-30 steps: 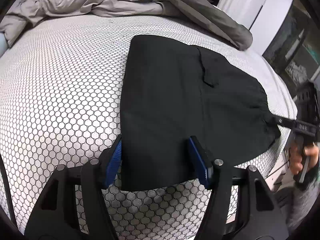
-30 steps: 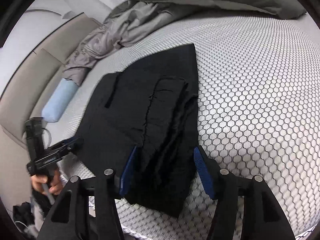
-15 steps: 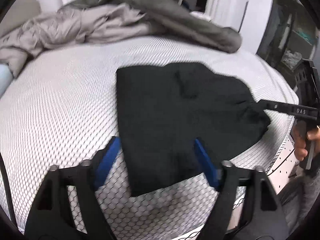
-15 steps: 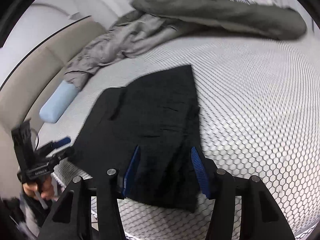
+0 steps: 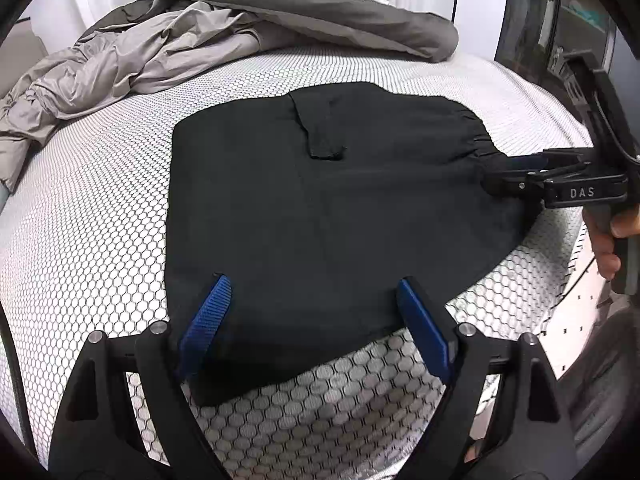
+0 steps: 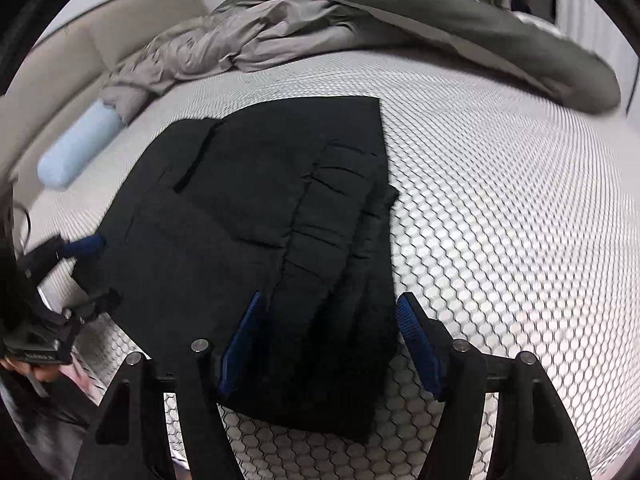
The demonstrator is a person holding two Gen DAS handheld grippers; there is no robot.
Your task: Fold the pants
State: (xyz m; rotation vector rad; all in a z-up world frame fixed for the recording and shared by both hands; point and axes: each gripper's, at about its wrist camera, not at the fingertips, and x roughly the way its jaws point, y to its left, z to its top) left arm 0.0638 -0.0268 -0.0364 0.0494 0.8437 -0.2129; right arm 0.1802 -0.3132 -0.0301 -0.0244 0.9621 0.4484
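Black pants lie folded flat on the honeycomb-patterned bed sheet. My left gripper hovers open over their near edge, its blue pads apart from the cloth. In the right wrist view the gathered waistband end of the pants lies between the jaws of my right gripper. Those jaws are opening, and the pads do not press the cloth. The right gripper also shows in the left wrist view at the waistband, held by a hand. The left gripper appears at the pants' left edge.
A crumpled grey duvet is piled along the far side of the bed. A light-blue bolster lies by the beige headboard. The bed's edge runs just below both grippers. Dark furniture stands at the far right.
The left gripper's jaws have spread wider and it has drawn back and rolled, so more of the pants shows. The right gripper's jaws have widened over the waistband.
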